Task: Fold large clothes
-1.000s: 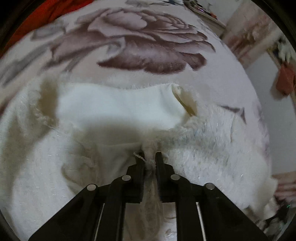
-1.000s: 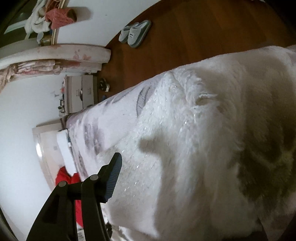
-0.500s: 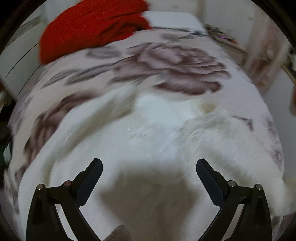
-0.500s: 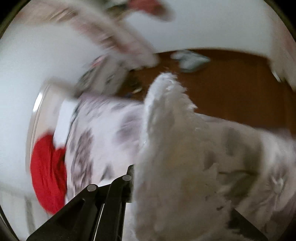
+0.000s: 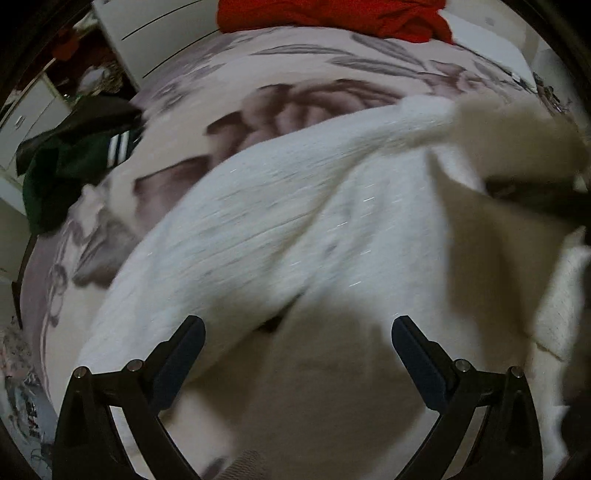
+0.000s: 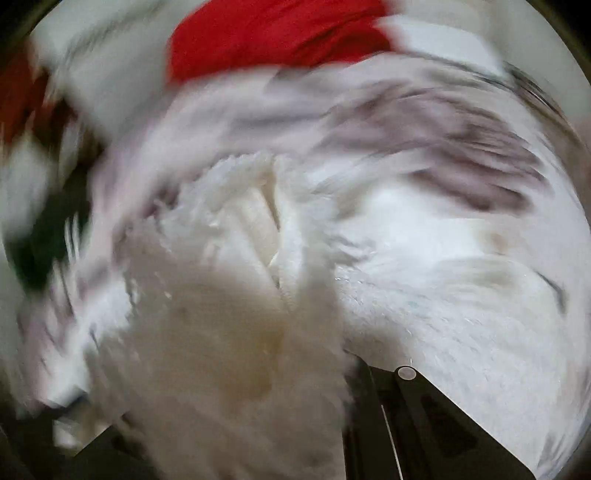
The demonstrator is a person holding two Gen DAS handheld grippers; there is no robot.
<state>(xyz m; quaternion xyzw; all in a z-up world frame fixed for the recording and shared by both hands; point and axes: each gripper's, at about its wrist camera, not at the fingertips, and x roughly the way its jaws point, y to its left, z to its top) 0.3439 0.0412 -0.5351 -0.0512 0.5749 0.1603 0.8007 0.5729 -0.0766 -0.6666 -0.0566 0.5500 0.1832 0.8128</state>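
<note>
Now: white fluffy garment (image 5: 295,229) spread across flower-printed bed cover (image 5: 295,107), one end drawn up toward upper right of left wrist view, blurred there. Beneath left gripper (image 5: 297,347), cloth lying in shadow between and beyond the two black fingers (image 5: 184,347), touching neither pad; jaws spread wide, having just been opening, nothing clamped. In right wrist view, same white fluffy garment (image 6: 229,332) bunched up thick right at right gripper (image 6: 332,369), covering its tips; only dark finger link (image 6: 424,413) showing at lower right. Jaws shut tight on a fold of the pile, having just been closing, fabric rising from them in a ridge. Farther out: red cloth (image 5: 332,14) heaped at far edge of bed, dark green garment with white stripes (image 5: 74,162) at left edge, pale cabinet (image 5: 155,40) behind. Heavy blur over most of right wrist view.
</note>
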